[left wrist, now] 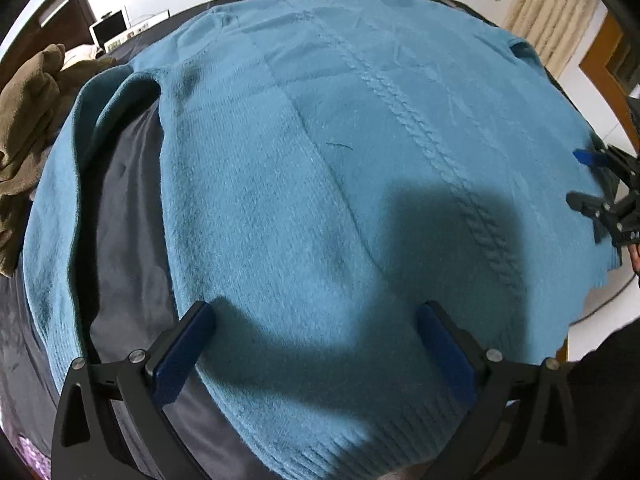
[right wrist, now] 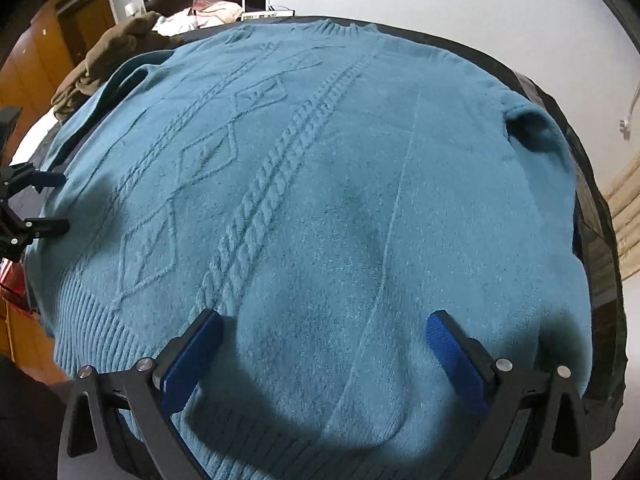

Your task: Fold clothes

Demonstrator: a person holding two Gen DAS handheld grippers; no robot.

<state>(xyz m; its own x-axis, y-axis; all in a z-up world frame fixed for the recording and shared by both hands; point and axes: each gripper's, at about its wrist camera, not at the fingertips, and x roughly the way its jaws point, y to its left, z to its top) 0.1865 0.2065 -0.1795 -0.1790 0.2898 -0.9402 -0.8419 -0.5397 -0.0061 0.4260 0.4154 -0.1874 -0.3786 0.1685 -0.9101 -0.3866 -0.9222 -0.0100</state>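
Note:
A teal cable-knit sweater point(left wrist: 320, 168) lies spread flat on a dark bed sheet point(left wrist: 124, 216), collar at the far edge, ribbed hem nearest me. Its left sleeve point(left wrist: 56, 208) hangs down the left side. My left gripper point(left wrist: 316, 312) is open and empty, just above the hem area near the sweater's left edge. My right gripper point(right wrist: 324, 320) is open and empty over the sweater's point(right wrist: 320, 184) lower right part. Each gripper also shows from the other view: the right gripper point(left wrist: 580, 180) at the far right, the left gripper point(right wrist: 56, 200) at the far left, both open.
A brown blanket pile point(left wrist: 28, 120) lies at the bed's far left. A white monitor point(left wrist: 110, 30) and dark headboard point(left wrist: 60, 12) stand behind. Curtains point(left wrist: 548, 12) and a wooden door point(left wrist: 604, 60) are at the right. Wooden wardrobes point(right wrist: 52, 40) are at the left of the right wrist view.

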